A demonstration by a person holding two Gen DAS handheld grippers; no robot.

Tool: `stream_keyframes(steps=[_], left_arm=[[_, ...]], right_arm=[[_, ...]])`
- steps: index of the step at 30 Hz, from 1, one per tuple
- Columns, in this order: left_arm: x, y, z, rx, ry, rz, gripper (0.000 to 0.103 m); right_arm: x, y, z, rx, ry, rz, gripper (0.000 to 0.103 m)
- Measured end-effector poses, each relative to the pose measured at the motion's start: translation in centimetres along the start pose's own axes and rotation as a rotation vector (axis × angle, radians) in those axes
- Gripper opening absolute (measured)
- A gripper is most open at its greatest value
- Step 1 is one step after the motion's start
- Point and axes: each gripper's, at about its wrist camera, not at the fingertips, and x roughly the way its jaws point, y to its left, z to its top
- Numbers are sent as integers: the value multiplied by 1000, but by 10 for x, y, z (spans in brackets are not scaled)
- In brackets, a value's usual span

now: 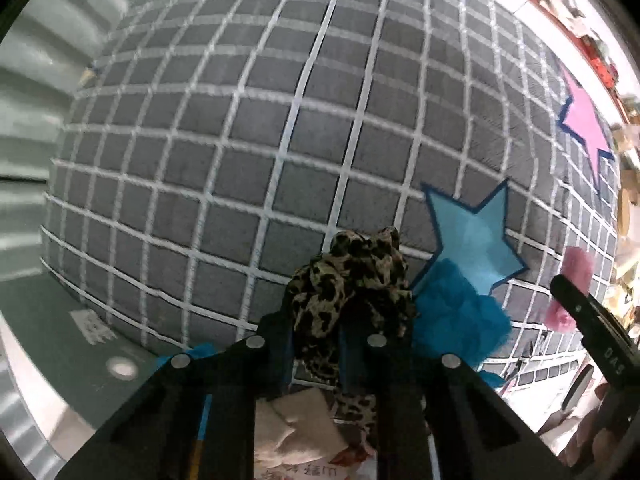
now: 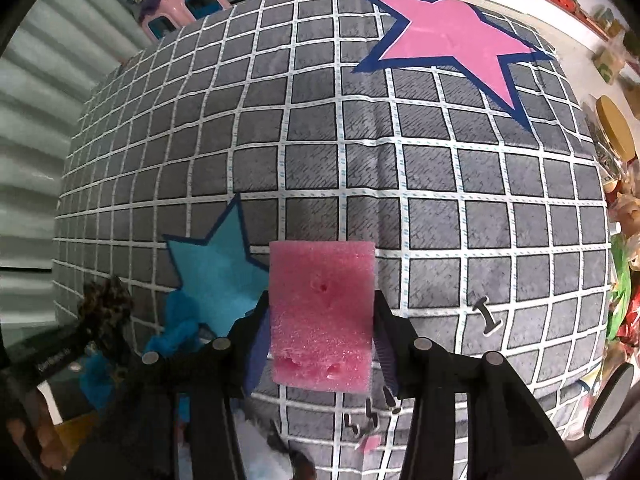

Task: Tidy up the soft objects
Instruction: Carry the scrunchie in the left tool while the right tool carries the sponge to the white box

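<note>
Two grips going at once: left gripper (image 1: 352, 320) is pinched tight on a leopard-print cloth (image 1: 352, 280), right gripper (image 2: 322, 320) squeezes a pink foam block (image 2: 322, 312), both above the gray grid mat (image 2: 360, 168). Only the right view shows the pink star (image 2: 452, 36) whole, plus a pink stool (image 2: 188, 4) farther back. Left view catches "DAS" on the other gripper.

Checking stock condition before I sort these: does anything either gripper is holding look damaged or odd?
The pink foam block clamped in the right gripper is pitted: small holes near its middle and torn gouges along its lower edge. The leopard-print scrunchie in the left gripper looks intact.
</note>
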Motion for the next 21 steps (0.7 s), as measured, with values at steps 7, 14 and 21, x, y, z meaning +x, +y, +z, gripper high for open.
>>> stream_keyframes(steps=[7,14,21], left_arm=[[-49,-20,-21,103,-89,-17,18],[-96,-40,-37,186,-118,-44,18],[-108,-42,-78,244,-134,-39,19]], right_arm=[[-28,-12,-20,29,8,38,48],[-72,-26,-63,5,-4,59,48],[-83,-25,-87,-3,-12,101,48]])
